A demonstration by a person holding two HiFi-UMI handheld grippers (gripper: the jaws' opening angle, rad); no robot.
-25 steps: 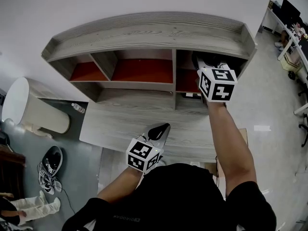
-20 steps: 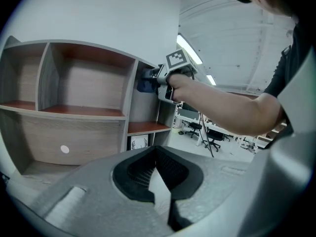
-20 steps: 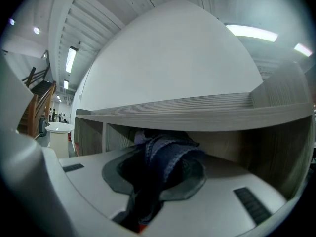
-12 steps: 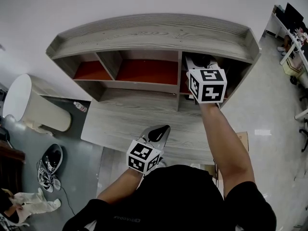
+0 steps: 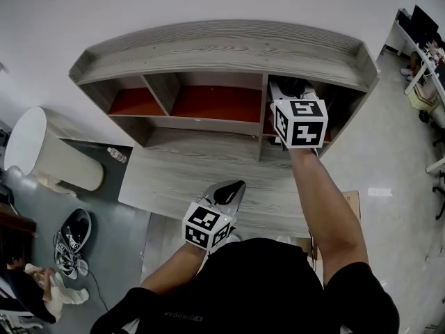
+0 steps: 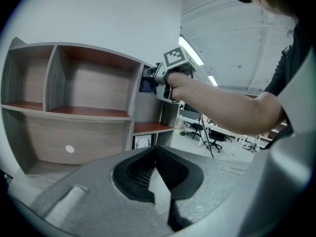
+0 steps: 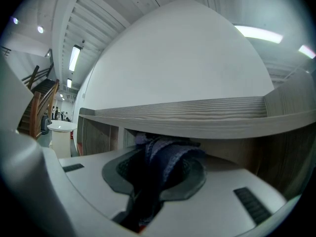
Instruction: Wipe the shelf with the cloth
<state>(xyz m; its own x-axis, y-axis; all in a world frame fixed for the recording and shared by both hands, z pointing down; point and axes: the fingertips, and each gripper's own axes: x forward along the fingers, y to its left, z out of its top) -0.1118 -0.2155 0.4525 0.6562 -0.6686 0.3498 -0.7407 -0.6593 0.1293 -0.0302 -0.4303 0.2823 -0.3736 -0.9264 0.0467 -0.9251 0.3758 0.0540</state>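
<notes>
We are facing the grey wooden shelf (image 5: 222, 47) filling the upper half of the head view, above its worktop (image 5: 174, 179). Our right hand-held gripper (image 5: 290, 89) is reaching into the shelf's right compartment, upper right, gripping the dark blue cloth (image 7: 165, 154) just under the top board. Our left hand-held gripper (image 5: 229, 190) is hovering at lower centre, jaws closed, empty.

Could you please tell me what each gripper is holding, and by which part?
The right gripper clamps a bunched fold of the dark blue cloth between its jaws; the left gripper is shut, empty.
</notes>
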